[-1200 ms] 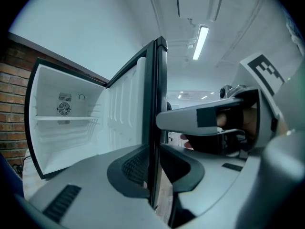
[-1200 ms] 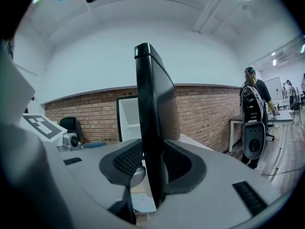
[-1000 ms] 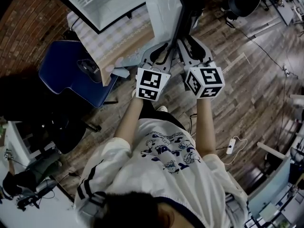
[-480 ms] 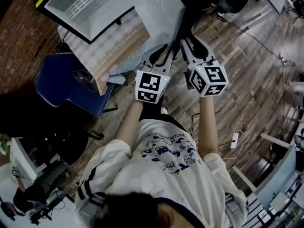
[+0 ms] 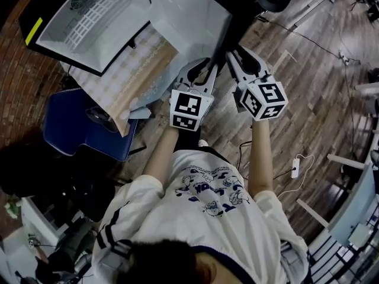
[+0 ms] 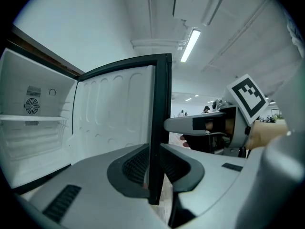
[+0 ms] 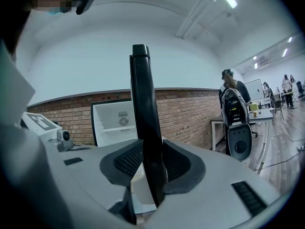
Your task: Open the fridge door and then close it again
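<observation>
Status: fridge door (image 5: 190, 18) open, held by both grippers; closing outstanding.

The door stands swung well clear of the fridge cabinet (image 5: 89, 22), its white inner liner exposed. The left gripper (image 6: 153, 168) has its jaws closed on the door's dark free edge, pads pressing either side. The right gripper (image 7: 150, 166) clamps the same edge likewise (the two sit just beside each other in the head view). Assessment: the opening half appears done or nearly so. Swinging the door back against the cabinet and releasing it remain.

White tee (image 5: 177, 218) w/ blue cartoon print, striped sleeves (image 5: 112, 232); grey hand-held grippers (image 5: 207, 65) (image 5: 233, 57) w/ b/w marker cubes (image 5: 190, 107).
</observation>
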